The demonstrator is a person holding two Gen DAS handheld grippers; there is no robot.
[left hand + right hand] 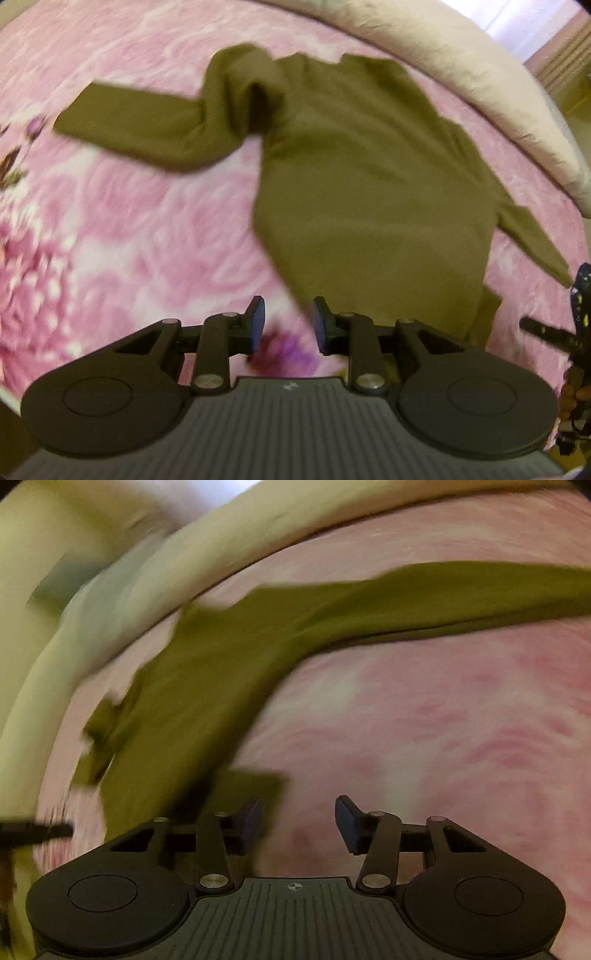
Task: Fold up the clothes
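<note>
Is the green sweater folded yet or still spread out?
Mostly spread out: the sweater lies flat on the pink bedspread, one sleeve stretched sideways, bunched at the shoulder.

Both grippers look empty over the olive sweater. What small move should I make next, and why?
Probably bring the left gripper forward and down to the sweater hem just ahead of it. Both grippers are open and hold nothing, the right gripper over bare pink bedspread. The hem is the nearest edge; one sleeve lies bunched at its shoulder.

light: soft, even, indoor | blur: heavy in right view, mild in left | edges: fisheye-curved
</note>
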